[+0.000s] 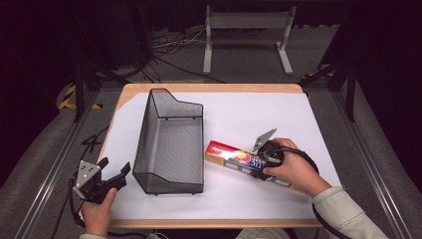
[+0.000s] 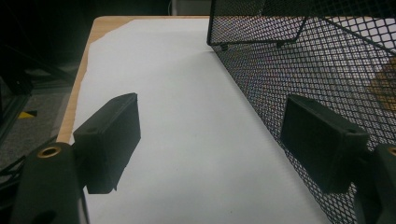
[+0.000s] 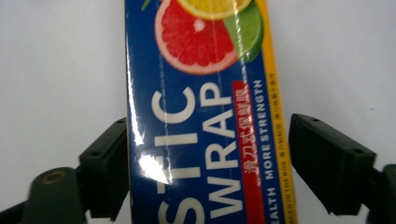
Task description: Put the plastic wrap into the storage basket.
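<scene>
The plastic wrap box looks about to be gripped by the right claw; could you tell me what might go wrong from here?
1. The right claw straddles the plastic wrap box unevenly: one jaw touches its edge, the other stands off, so closing may skew the box.
2. The box is long and gripped away from its middle, so it may tip when lifted.
3. The wire basket sits beside the box; its rim could catch the box's end.

Bright overhead light falls on the white table sheet (image 1: 278, 124); the surroundings at the frame edges stay dark. Glare streaks the plastic wrap box (image 3: 201, 140), soft and slightly blurred at close range.
</scene>
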The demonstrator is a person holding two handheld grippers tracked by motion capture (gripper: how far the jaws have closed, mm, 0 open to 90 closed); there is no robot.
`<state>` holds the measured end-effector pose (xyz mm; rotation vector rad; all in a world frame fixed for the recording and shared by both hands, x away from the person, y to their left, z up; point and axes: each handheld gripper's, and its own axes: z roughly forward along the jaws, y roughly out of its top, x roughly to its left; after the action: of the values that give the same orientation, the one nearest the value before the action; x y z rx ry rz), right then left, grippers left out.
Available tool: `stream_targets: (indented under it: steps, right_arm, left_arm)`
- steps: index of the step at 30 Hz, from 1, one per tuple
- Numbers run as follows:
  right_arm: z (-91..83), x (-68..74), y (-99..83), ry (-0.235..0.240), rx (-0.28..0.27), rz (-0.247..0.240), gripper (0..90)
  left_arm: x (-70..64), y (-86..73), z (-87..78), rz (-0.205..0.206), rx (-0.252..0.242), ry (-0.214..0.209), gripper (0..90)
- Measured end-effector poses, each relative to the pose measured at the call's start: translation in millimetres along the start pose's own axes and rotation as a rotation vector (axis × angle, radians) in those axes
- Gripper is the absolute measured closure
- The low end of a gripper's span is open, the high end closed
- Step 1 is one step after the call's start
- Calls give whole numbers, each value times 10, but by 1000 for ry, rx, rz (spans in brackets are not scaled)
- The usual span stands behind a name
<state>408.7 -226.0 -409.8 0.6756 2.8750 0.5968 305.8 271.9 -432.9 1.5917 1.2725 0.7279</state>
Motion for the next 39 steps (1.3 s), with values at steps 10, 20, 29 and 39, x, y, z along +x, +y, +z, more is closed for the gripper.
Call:
stream_targets:
  steps: [10,20,29,39]
  right_arm:
    - [19,31,14,-2,95,-32,392]
    - [-22,46,35,6,96,-37,403]
    - [-231,59,106,0,46,-27,403]
    - [-525,56,201,-7,-15,-1,403]
  left_arm:
    - [4,0,0,0,-3,0,207]
    - [7,-1,-1,-4,-3,2,208]
    - [4,-2,1,-3,-4,3,207]
    - [3,-2,1,-1,-2,5,208]
